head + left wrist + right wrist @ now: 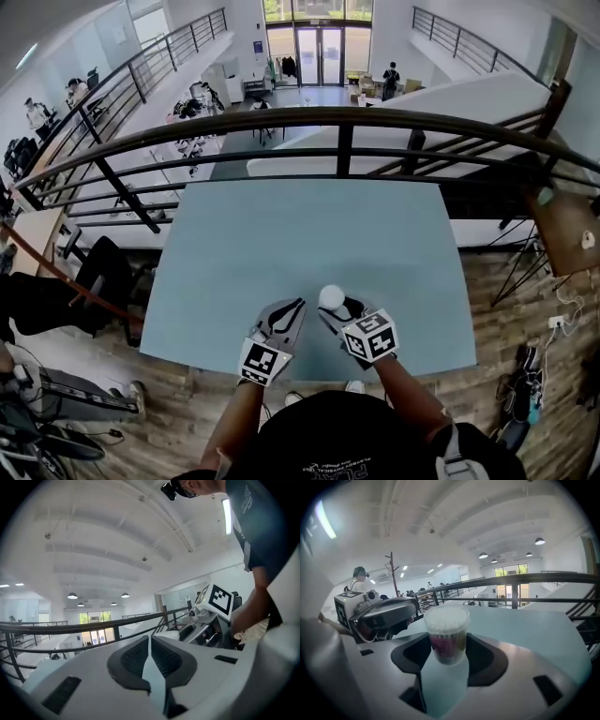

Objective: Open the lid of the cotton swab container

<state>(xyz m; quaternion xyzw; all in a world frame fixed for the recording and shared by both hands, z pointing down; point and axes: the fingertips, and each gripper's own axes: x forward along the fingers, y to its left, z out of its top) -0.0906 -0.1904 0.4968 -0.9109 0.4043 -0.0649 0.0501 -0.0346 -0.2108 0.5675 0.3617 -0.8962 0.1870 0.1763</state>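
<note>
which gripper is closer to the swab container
Right. The right gripper holds the container between its jaws. The left gripper sits just to the container's left, jaws shut, not touching it.

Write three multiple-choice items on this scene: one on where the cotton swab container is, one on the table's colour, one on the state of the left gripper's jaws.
1. Where is the cotton swab container?
A. On a shelf
B. Between the jaws of the right gripper
C. Inside a drawer

2. What colour is the table?
A. Red
B. Black
C. Pale blue

3. How do the jaws of the left gripper stand?
A. Together, with nothing between them
B. Wide apart
C. Closed on the container

Key:
1 B: the right gripper view shows the container upright between the two pads, which sit against its sides.
2 C: the head view shows one plain pale blue top.
3 A: the left gripper view shows the pads meeting, with only the table beyond them.
</note>
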